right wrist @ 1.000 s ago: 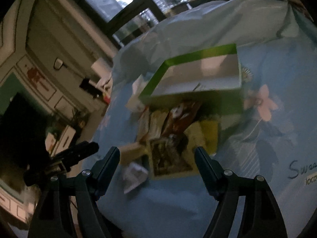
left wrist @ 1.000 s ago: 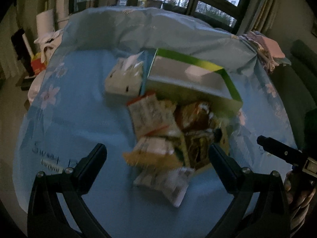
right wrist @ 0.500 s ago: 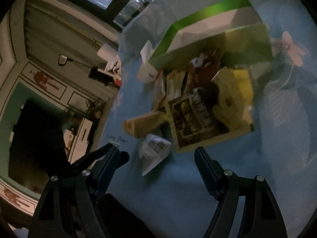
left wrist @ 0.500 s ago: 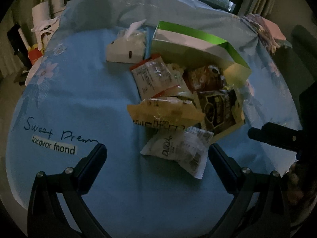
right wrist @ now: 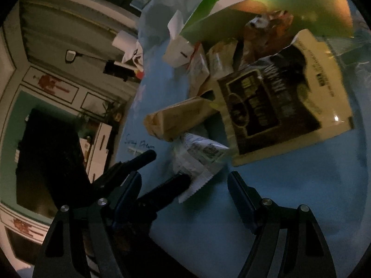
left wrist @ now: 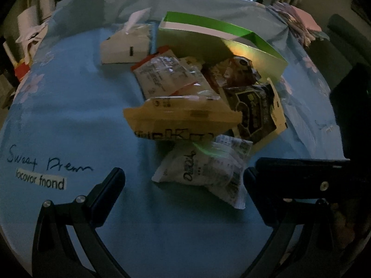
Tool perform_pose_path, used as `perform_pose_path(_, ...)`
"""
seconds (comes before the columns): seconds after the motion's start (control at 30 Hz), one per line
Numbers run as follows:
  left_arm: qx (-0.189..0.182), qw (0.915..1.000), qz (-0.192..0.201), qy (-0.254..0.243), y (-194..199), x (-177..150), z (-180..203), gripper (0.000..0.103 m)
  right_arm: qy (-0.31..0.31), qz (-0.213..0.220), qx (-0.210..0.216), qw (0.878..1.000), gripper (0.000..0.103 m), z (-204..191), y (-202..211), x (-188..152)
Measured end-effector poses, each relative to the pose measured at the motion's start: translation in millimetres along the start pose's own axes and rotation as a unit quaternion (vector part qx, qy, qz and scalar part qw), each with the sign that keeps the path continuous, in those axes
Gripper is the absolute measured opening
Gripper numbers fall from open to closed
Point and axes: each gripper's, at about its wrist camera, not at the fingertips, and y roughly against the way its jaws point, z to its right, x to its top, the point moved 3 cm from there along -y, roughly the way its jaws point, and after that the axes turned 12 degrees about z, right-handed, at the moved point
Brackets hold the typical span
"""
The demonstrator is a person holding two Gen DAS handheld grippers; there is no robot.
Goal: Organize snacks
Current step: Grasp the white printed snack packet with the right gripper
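A pile of snack packets lies on the blue cloth in front of an open green box point(left wrist: 222, 39). Nearest is a white packet point(left wrist: 204, 169), also in the right wrist view point(right wrist: 199, 159). Behind it lie a yellow packet point(left wrist: 180, 120), a black-and-yellow bag point(left wrist: 255, 111), a brown packet point(left wrist: 236, 74) and a clear white packet with a red edge point(left wrist: 169, 76). My left gripper point(left wrist: 183, 185) is open and empty, its fingers either side of the white packet, just short of it. My right gripper point(right wrist: 185, 185) is open and empty, close beside the left one, facing the same packet.
A white tissue box point(left wrist: 126, 48) stands left of the green box. The blue cloth point(left wrist: 69, 115) carries printed writing at front left. Folded laundry point(left wrist: 299, 25) lies at the far right. A dark doorway and white furniture point(right wrist: 99, 143) lie beyond the table edge.
Both grippers have moved closer to the snack pile and lower. The right gripper now sits right beside the left, near the white packet. Nothing has been taken hold of.
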Motion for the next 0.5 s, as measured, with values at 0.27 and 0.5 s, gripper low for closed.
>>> perform_pose_path(0.27,-0.031,0.9995,-0.001,0.003,-8.5,-2.0,-1.4,0.094,0.000,-0.009,-0.018,1.000,0.073,-4.0,-18.2,0.5)
perform_pose_path(0.5,-0.062,0.9980,0.000,0.009,-8.5,-1.3,1.8,0.080,0.005,-0.011,-0.033,0.999,0.063,-2.8,-24.5,3.0)
